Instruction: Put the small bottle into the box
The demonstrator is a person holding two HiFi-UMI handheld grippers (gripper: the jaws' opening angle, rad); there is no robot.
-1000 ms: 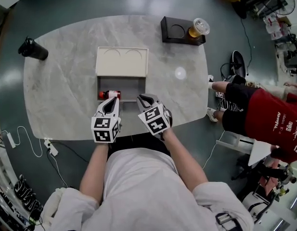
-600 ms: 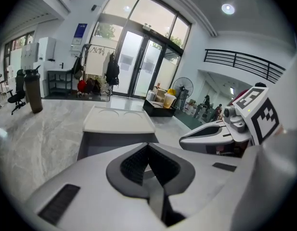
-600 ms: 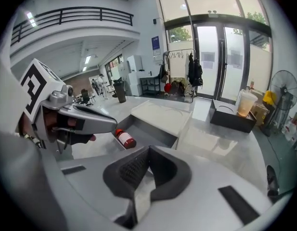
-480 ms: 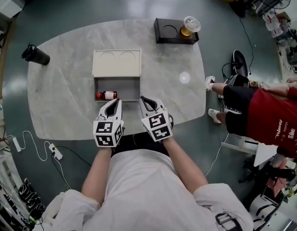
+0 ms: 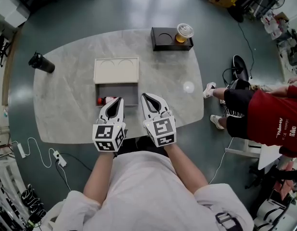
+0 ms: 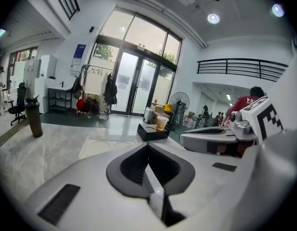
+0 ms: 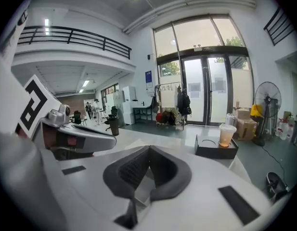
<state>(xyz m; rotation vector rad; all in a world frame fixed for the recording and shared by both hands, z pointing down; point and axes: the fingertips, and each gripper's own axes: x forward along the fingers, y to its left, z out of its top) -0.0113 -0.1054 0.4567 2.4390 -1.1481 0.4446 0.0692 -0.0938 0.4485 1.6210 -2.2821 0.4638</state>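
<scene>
A small bottle with a red cap lies on its side at the left end of the grey box. The box's cream lid lies open behind it. My left gripper hovers above the box's near edge, just right of the bottle, its jaws shut and empty. To its right my right gripper is level with it, also shut on nothing. In the left gripper view the closed tips point across the table, and the right gripper view shows the same of its tips.
A black tumbler stands at the marble table's far left. At the far edge, a black cup holder carries a drink cup. A person in red sits to the right. Cables lie on the floor at left.
Both grippers have risen from the box's near edge and come closer to the head camera. The bottle stays lying in the box.
</scene>
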